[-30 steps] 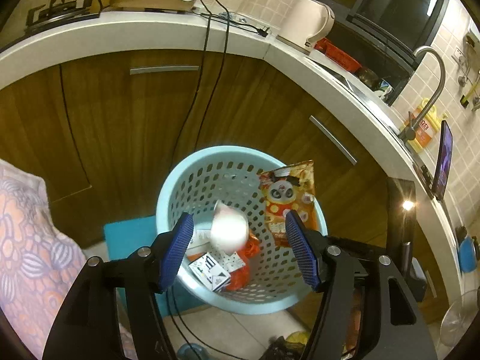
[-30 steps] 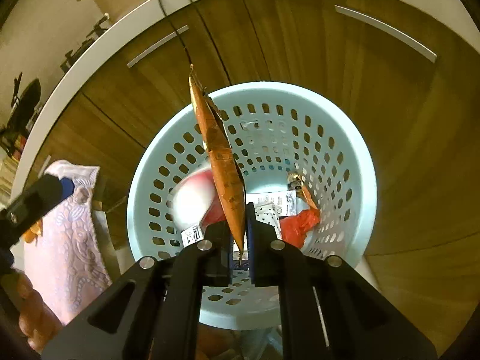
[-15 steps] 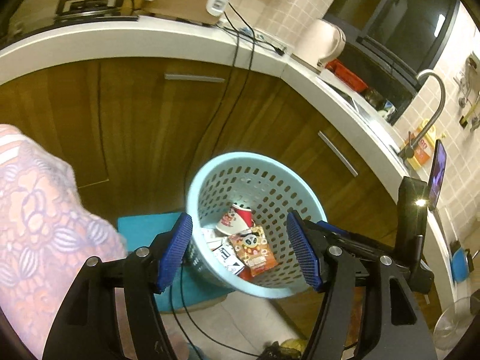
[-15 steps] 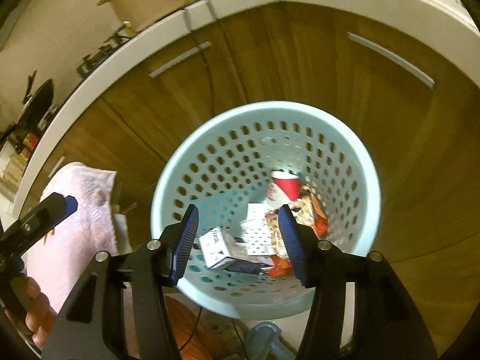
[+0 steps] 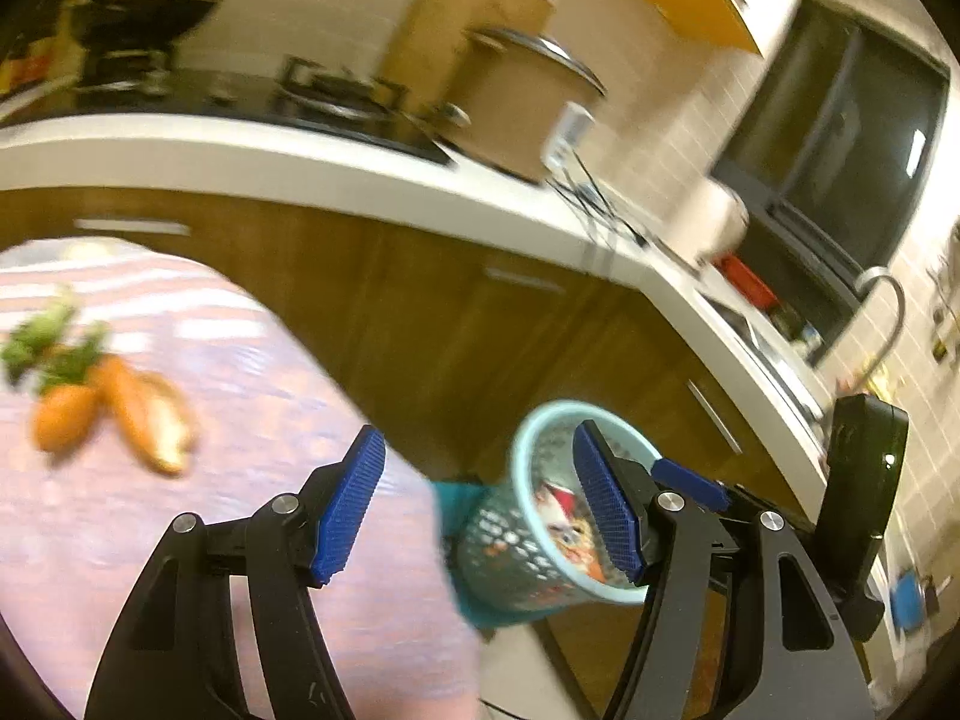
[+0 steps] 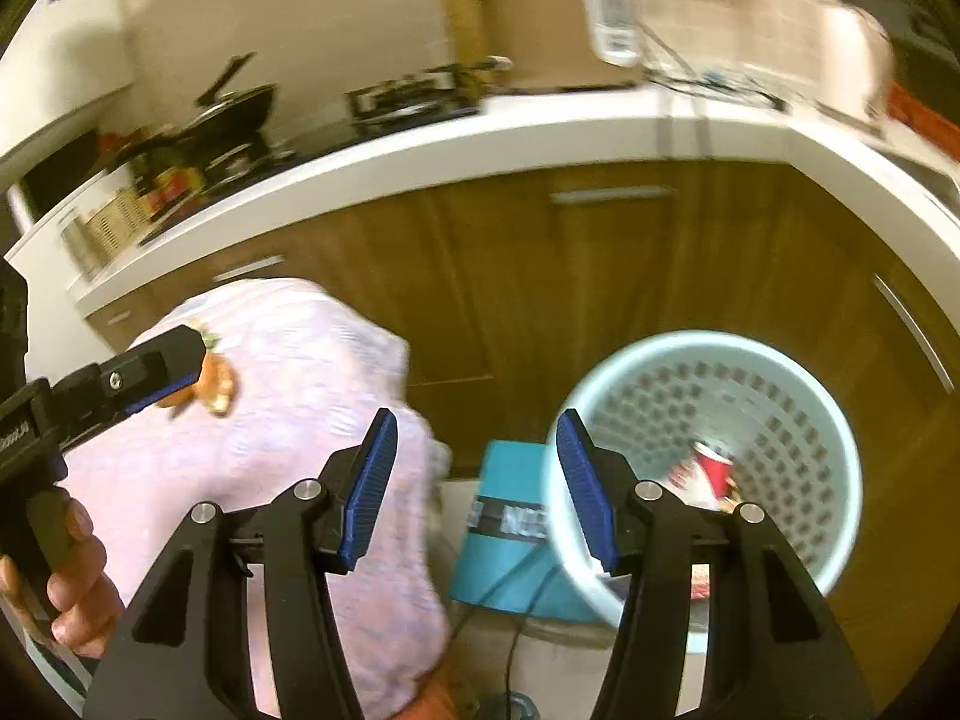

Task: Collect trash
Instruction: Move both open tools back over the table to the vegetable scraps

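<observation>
both tools wide, empty. carrot scraps [image 5: 114,414] lay on pink-clothed surface [image 5: 180,540], up-left of left tool [image 5: 480,504], which was nearer; right tool [image 6: 477,492] beside basket [image 6: 708,354].

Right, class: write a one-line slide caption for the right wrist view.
Open right gripper hangs empty between pink-clothed table and pale blue perforated plastic basket holding a red paper cup.
</observation>
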Motion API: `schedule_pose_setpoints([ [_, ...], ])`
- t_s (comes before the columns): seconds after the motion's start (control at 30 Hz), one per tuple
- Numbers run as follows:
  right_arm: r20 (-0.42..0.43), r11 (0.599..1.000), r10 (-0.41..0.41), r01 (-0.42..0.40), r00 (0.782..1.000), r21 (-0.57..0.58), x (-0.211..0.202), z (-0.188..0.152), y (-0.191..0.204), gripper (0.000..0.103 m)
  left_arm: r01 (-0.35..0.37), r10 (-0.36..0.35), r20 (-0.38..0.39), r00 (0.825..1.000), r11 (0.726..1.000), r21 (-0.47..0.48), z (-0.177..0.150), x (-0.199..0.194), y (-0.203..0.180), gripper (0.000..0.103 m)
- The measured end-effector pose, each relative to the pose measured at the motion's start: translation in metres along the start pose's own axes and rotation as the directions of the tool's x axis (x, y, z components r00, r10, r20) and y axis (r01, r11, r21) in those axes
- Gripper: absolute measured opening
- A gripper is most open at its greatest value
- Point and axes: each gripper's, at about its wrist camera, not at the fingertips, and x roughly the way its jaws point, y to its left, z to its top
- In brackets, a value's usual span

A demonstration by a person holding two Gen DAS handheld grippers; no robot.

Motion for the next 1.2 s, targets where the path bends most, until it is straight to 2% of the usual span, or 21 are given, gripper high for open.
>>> schedule_pose_setpoints([
  [0.23, 0.014, 0.989, 0.096, -0.094, 0.995, -0.117, 0.014, 0.026, 0.079, 0.052, -0.119, 0.128, 0.112, 0.985, 0.990, -0.081, 0.018, -0.061, 0.062, 0.064],
  [0.43, 0.009, 0.968, 0.163, -0.158, 0.987, -0.197, 0.036, 0.033, 0.143, 0.052, -0.226, 0.242, 0.151, 0.959, 0.968, -0.111, 0.032, -0.087, 0.108, 0.062],
  [0.5, 0.011, 0.955, 0.192, -0.185, 0.981, -0.230, 0.047, 0.033, 0.161, 0.052, -0.241, 0.257, 0.149, 0.955, 0.964, -0.113, 0.034, -0.088, 0.121, 0.062],
  [0.57, 0.011, 0.945, 0.207, -0.197, 0.978, -0.259, 0.060, 0.030, 0.175, 0.052, -0.242, 0.258, 0.139, 0.956, 0.963, -0.118, 0.037, -0.082, 0.140, 0.061],
  [0.73, -0.055, 0.938, 0.217, -0.223, 0.975, -0.265, 0.109, 0.024, 0.198, 0.052, -0.232, 0.241, 0.046, 0.969, 0.961, -0.148, 0.039, -0.047, 0.183, 0.042],
  [0.87, -0.077, 0.938, 0.203, -0.216, 0.976, -0.269, 0.135, 0.019, 0.206, 0.052, -0.225, 0.226, -0.006, 0.974, 0.967, -0.115, 0.034, -0.023, 0.191, 0.039],
  [1.03, -0.106, 0.939, 0.188, -0.210, 0.976, -0.273, 0.153, 0.008, 0.206, 0.052, -0.280, 0.277, -0.041, 0.960, 0.955, -0.098, 0.030, -0.002, 0.205, 0.034],
  [1.1, -0.080, 0.937, 0.204, -0.218, 0.976, -0.274, 0.149, 0.008, 0.205, 0.052, -0.283, 0.278, -0.056, 0.959, 0.955, -0.095, 0.027, 0.003, 0.211, 0.034],
  [1.2, -0.089, 0.938, 0.193, -0.210, 0.977, -0.276, 0.151, 0.007, 0.205, 0.052, -0.297, 0.288, -0.114, 0.951, 0.952, -0.069, 0.019, 0.017, 0.213, 0.036],
])
